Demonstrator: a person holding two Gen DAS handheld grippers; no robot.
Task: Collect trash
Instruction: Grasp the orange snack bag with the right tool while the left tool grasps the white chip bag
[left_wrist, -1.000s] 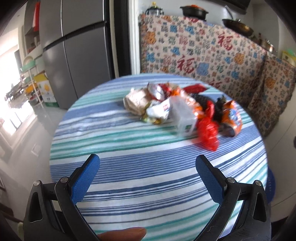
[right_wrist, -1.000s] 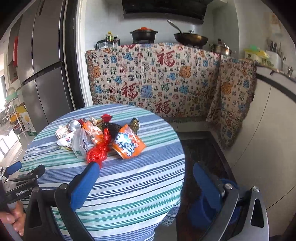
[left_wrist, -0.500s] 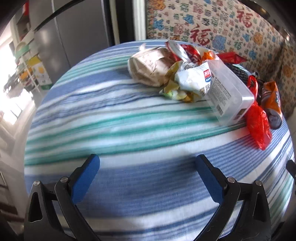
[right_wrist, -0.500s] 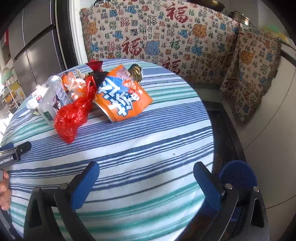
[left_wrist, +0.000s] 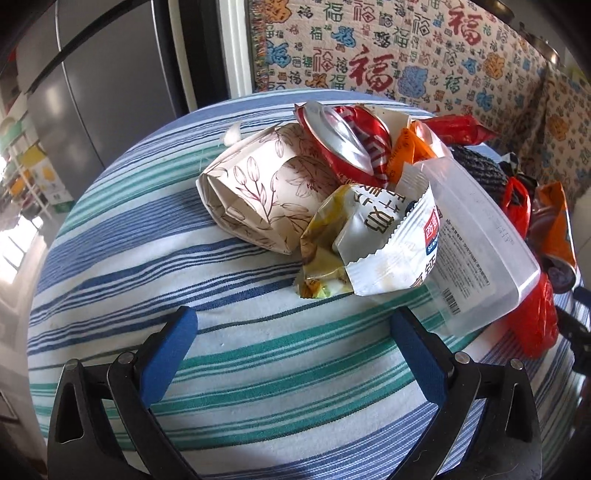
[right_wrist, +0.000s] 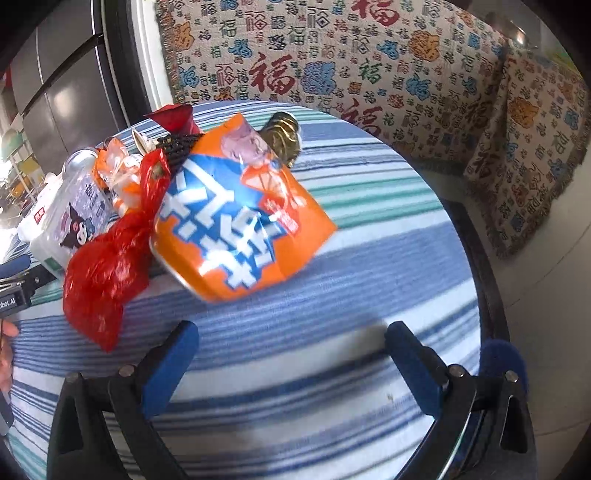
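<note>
Two tongs are hanging wide and empty over the desk (left_wrist: 110, 258), one in each of my hands. My left tongs (left_wrist: 295, 325) are pointing at the near edge of the trash heap, where a torn white packet (left_wrist: 391, 243) is lying against a floral paper cup (left_wrist: 258, 192), with a crushed red can (left_wrist: 347, 140) behind and a clear tub (left_wrist: 476, 251) to the right. My right tongs (right_wrist: 291, 332) are facing the heap's other side: a red bag (right_wrist: 107, 266) on the left, an orange pouch (right_wrist: 240, 221) beside it.

I am judging the step as the reach for a first piece. To do it well, I should be lowering each pair onto a loose edge, the packet's torn lip on the left and the pouch's near corner on the right, and closing on one item alone so nothing else drags off the desk.

Only the left view is showing the cup and packet clearly. Only the right view is showing a round blue thing (right_wrist: 498, 362) below the desk edge, possibly a bin, though I cannot tell.
</note>
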